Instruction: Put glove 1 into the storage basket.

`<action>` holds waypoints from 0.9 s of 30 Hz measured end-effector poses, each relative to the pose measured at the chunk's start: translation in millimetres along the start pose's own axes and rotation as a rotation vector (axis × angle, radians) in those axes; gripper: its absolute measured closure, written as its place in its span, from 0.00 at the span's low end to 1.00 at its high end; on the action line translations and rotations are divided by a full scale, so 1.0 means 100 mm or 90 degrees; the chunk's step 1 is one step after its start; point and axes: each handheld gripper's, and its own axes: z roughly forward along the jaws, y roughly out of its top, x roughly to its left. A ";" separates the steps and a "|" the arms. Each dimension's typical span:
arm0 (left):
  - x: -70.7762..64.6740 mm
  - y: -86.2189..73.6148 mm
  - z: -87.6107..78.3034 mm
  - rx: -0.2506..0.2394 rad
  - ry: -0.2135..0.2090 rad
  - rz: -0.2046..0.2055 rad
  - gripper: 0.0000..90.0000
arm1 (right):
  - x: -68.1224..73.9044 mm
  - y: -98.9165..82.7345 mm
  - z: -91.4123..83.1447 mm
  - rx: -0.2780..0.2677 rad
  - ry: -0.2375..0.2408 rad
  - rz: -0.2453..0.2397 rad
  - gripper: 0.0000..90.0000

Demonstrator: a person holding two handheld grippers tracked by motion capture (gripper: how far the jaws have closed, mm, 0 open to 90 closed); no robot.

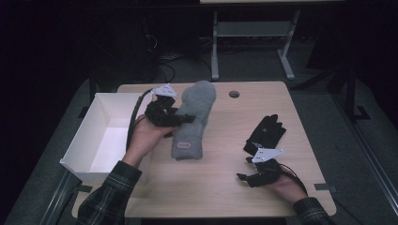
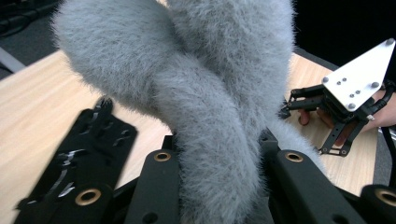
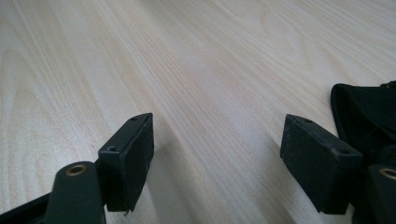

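Left tongs (image 1: 180,117) clamped on a grey fuzzy mitten (image 1: 192,119), which hangs cuff-down at about ten o'clock on the worktop (image 1: 225,187), just beside a white box (image 1: 94,136). Right tongs (image 1: 244,171) stand wide, holding nothing, low at five o'clock; black glove (image 1: 267,133) lies just beyond them.

Mitten (image 1: 193,119) lies between box (image 1: 89,136) and glove (image 1: 266,133).

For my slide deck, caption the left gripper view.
Left hand-held gripper clamps a fluffy grey mitten above the wooden table.
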 end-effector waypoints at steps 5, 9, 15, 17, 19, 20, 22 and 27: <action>0.14 0.04 -0.26 -0.010 0.016 -0.013 0.78 | 0.00 0.00 0.00 0.000 -0.001 -0.002 0.29; 0.26 0.03 -0.50 -0.030 0.032 -0.026 0.78 | 0.00 0.00 0.00 0.000 -0.001 -0.002 0.29; 0.41 -0.03 -0.86 -0.053 0.065 -0.051 0.78 | 0.00 0.00 0.00 0.000 -0.001 -0.003 0.29; 0.46 -0.06 -0.97 -0.058 0.075 -0.057 0.78 | 0.00 0.00 0.00 0.000 -0.001 -0.003 0.29; 0.50 -0.09 -1.07 -0.058 0.082 -0.065 0.78 | 0.00 0.00 0.00 0.000 -0.001 -0.003 0.29; 0.53 -0.11 -1.11 -0.056 0.086 -0.066 0.78 | 0.00 0.00 0.00 0.000 -0.001 -0.003 0.29; 0.57 -0.15 -1.19 -0.055 0.099 -0.072 0.78 | 0.00 0.00 0.00 0.000 -0.002 -0.003 0.29; 0.70 -0.29 -1.38 -0.045 0.128 -0.087 0.78 | 0.00 0.00 0.00 0.000 -0.002 -0.002 0.29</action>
